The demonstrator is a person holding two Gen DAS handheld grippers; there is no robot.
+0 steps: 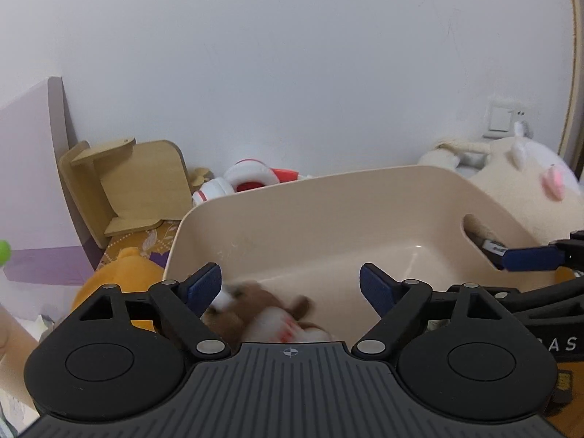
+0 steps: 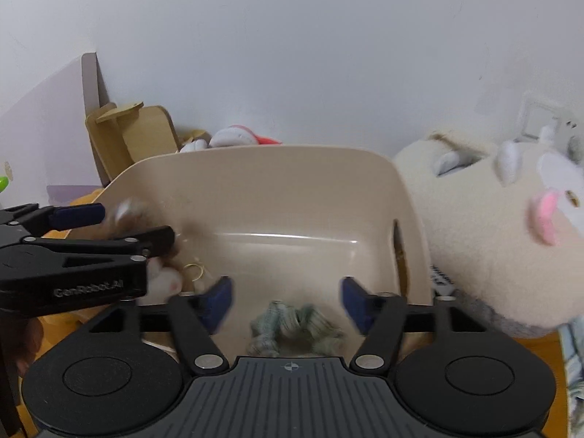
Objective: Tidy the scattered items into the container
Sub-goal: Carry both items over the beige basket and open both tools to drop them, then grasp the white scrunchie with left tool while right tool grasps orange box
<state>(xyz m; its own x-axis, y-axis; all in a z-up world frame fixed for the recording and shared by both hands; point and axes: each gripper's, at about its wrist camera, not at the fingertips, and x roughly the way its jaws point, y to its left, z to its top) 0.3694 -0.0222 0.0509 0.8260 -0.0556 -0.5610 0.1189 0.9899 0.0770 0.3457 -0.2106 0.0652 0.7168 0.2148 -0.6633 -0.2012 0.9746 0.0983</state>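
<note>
A beige plastic bin [image 1: 328, 204] stands in front of me; it also shows in the right wrist view [image 2: 262, 182]. My left gripper [image 1: 290, 284] is open over the bin's near left side. A blurred brown and white plush toy [image 1: 266, 314] is below it, free of the fingers, inside the bin; it also shows in the right wrist view [image 2: 160, 273]. My right gripper [image 2: 286, 299] is open over the bin's near right side. A blurred grey-green knitted item [image 2: 295, 325] is below it, inside the bin.
A large cream plush animal [image 2: 492, 226] leans against the bin's right side. An orange plush [image 1: 120, 273] lies left of the bin. A wooden stand [image 1: 131, 186] and red and white headphones [image 1: 244, 179] are behind it, by the white wall.
</note>
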